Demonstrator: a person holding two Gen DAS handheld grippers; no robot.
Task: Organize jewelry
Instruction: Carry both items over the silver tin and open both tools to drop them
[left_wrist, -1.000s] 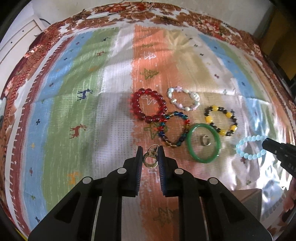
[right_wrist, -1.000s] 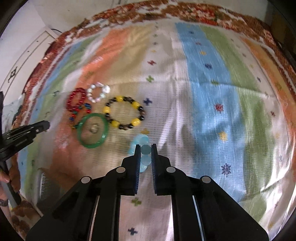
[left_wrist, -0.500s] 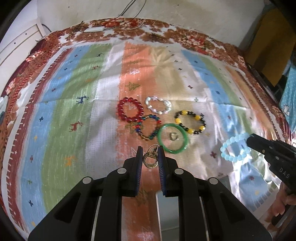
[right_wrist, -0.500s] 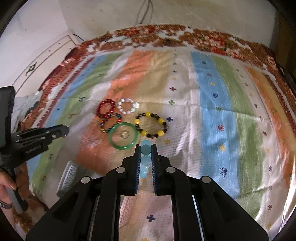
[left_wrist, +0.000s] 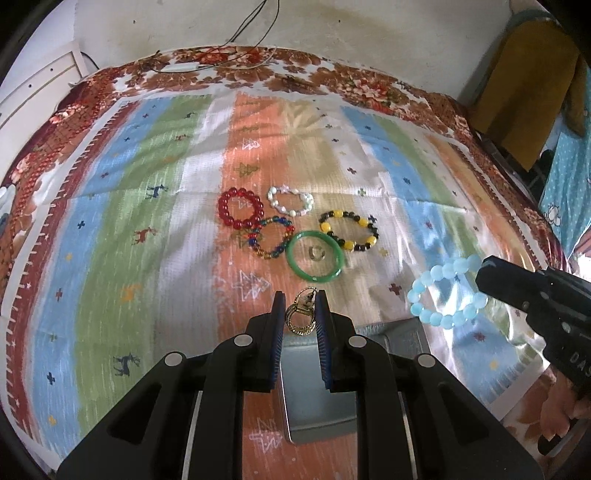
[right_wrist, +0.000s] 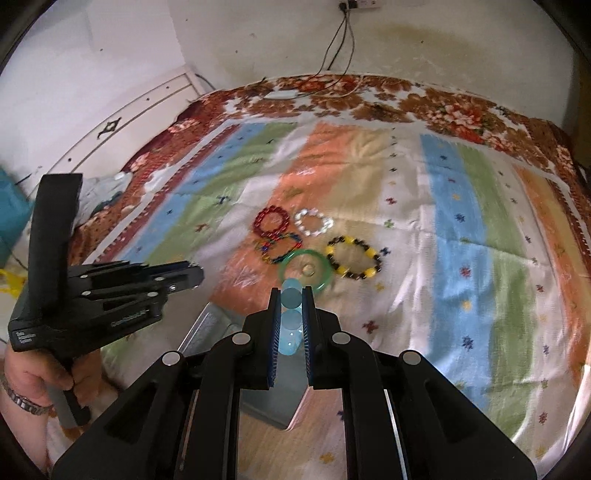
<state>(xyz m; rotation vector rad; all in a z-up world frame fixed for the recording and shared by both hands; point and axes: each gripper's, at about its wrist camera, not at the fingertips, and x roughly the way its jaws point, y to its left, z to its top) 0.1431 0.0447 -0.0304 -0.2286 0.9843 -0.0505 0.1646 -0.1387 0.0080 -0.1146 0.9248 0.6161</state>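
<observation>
Both grippers hang above a striped cloth (left_wrist: 155, 236) with a piece of jewelry pinched in each. The left gripper (left_wrist: 300, 314) has its jaws closed on gold earrings (left_wrist: 301, 319), the hoops hanging upright between the pads. The right gripper (right_wrist: 291, 306) is clamped on a pale blue bracelet (right_wrist: 290, 317); from its own camera the beads run in a line along the fingers, while the left wrist view shows the same bracelet (left_wrist: 448, 291) as an open loop dangling off the tip of the right gripper (left_wrist: 487, 275), to the right of the left claw. A grey tray (left_wrist: 317, 398) lies directly beneath and slightly behind the left fingers, its long side running away along the line of the claw. In the right wrist view the tray (right_wrist: 266, 402) sits below and just left of the right fingers, between the two tools. The left claw appears to be the nearer to it, almost straight overhead, so a drop there likely needs only a short descent, whereas the right would probably have to shift leftward first. Ahead of both claws, well clear of the tray, five more pieces rest close together on the cloth: a red bracelet (left_wrist: 240, 212), a white one (left_wrist: 291, 201), a multicolour one (left_wrist: 271, 238), a green bangle (left_wrist: 316, 260) ringing a small ring (left_wrist: 316, 252), and a yellow-and-black bracelet (left_wrist: 349, 230).
</observation>
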